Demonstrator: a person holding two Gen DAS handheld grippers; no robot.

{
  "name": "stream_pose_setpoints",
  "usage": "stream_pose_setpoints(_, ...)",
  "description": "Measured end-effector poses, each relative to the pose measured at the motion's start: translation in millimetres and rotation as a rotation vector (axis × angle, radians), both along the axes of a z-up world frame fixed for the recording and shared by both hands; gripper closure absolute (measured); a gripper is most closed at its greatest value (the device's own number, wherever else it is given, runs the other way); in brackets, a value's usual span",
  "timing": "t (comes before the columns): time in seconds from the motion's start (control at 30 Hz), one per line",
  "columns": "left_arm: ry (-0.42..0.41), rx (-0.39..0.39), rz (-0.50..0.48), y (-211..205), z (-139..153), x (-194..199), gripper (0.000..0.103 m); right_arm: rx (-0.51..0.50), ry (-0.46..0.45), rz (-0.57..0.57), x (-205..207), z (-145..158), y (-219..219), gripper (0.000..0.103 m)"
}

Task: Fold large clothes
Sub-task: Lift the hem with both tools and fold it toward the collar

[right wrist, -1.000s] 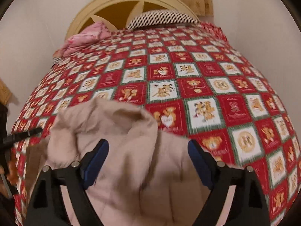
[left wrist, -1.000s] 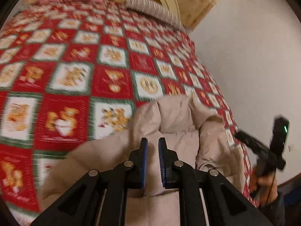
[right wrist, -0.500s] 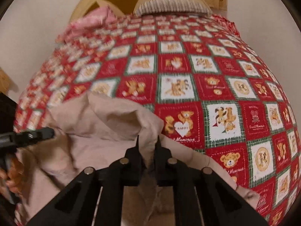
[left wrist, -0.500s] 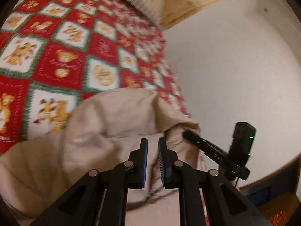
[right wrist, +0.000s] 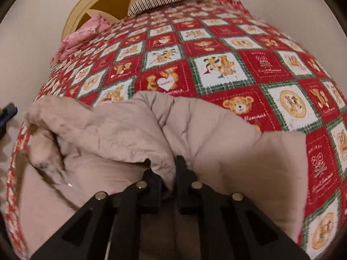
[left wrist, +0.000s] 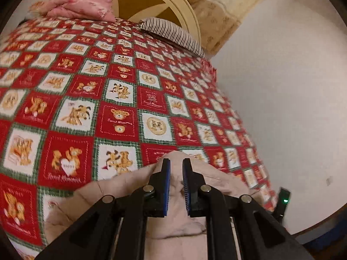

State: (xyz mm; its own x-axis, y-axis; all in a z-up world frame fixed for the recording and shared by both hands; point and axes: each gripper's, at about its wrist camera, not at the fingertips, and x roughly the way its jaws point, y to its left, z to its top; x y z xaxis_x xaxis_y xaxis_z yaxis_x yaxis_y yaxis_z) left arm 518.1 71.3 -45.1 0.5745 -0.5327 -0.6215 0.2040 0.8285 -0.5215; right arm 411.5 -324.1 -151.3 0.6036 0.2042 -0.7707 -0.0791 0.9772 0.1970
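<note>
Beige padded coat point(left wrist: 173, 223) is seen at the bed's near edge in the left wrist view, on the red teddy-bear quilt point(left wrist: 121, 117); the left tongs point(left wrist: 175, 164) are nearly pressed together over it. In the right wrist view, a coat fold is pinched by the right tongs point(right wrist: 168, 162).

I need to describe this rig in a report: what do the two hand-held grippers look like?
Both are alike. The left hand-held gripper has black angular linkage arms with round silver pivot pins and two narrow fingers lined with blue ribbed pads. The right hand-held gripper shows the same black linkages and silver pins.
</note>
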Motion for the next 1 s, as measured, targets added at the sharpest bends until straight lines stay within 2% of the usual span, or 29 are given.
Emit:
stream_pose_setpoints(0.07,-0.014,0.119,-0.065,-21.2,0.1,9.4,0.092,-0.042,-0.026,0.000,-0.8,0.9,5.6,0.094)
stream_pose_setpoints(0.13,-0.010,0.169,-0.063,-33.7,-7.2,19.9,0.092,-0.058,-0.049,-0.001,-1.2,0.3,7.1,0.094)
stream_pose_setpoints(0.27,0.011,0.147,-0.040,-38.9,-14.3,39.7,0.092,-0.046,-0.064,-0.001,0.5,-1.6,3.8,0.094)
stream_pose_setpoints(0.33,-0.018,0.106,-0.072,-43.4,-10.0,38.3,0.092,-0.037,-0.068,-0.004,-0.7,-3.8,2.2,0.094)
stream_pose_setpoints(0.4,-0.003,0.095,-0.141,-52.9,-14.6,33.9,0.092,-0.027,-0.070,-0.003,0.3,-4.0,0.8,0.094)
stream_pose_setpoints(0.43,0.028,0.104,-0.173,-58.7,-21.9,30.8,0.092,-0.024,-0.071,-0.004,-0.3,-4.7,2.1,0.094)
stream_pose_setpoints(0.53,0.138,0.202,-0.246,-75.4,-56.4,10.2,0.092,-0.005,-0.072,-0.005,1.7,-5.1,-0.4,0.094)
stream_pose_setpoints(0.57,0.141,0.243,-0.260,-77.1,-65.9,-1.6,0.092,-0.001,-0.068,-0.008,1.9,-5.1,-0.5,0.094)
stream_pose_setpoints(0.63,0.099,0.273,-0.243,-73.3,-74.9,-19.5,0.092,0.010,-0.066,-0.007,2.9,-5.0,-1.2,0.094)
stream_pose_setpoints(0.7,0.078,0.221,-0.196,-62.6,-84.6,-27.9,0.092,0.016,-0.065,-0.007,4.1,-4.8,-1.6,0.094)
stream_pose_setpoints(0.77,0.069,0.149,-0.144,-52.3,-96.1,-26.7,0.096,0.010,-0.017,-0.028,6.0,-3.3,0.1,0.092)
stream_pose_setpoints(0.83,0.079,0.085,-0.096,-45.6,-105.2,-23.1,0.098,0.014,0.018,-0.007,7.3,2.4,0.9,0.086)
stream_pose_setpoints(0.87,0.079,0.086,-0.094,-46.8,-104.7,-22.5,0.098,0.025,0.042,0.001,6.1,10.9,-2.5,0.081)
stream_pose_setpoints(0.9,0.074,0.096,-0.094,-49.3,-103.7,-22.4,0.098,0.051,0.091,-0.142,2.9,19.7,-6.4,0.074)
stream_pose_setpoints(0.93,0.070,0.103,-0.095,-50.3,-103.5,-22.7,0.098,0.062,0.068,-0.175,-3.0,31.3,-10.4,0.068)
stream_pose_setpoints(0.97,0.065,0.109,-0.095,-51.5,-103.1,-22.2,0.098,0.071,0.020,-0.219,-11.5,45.8,-12.9,0.051)
stream_pose_setpoints(1.0,0.059,0.118,-0.095,-53.2,-103.0,-22.1,0.098,0.070,-0.023,-0.241,-15.9,59.4,-10.0,0.047)
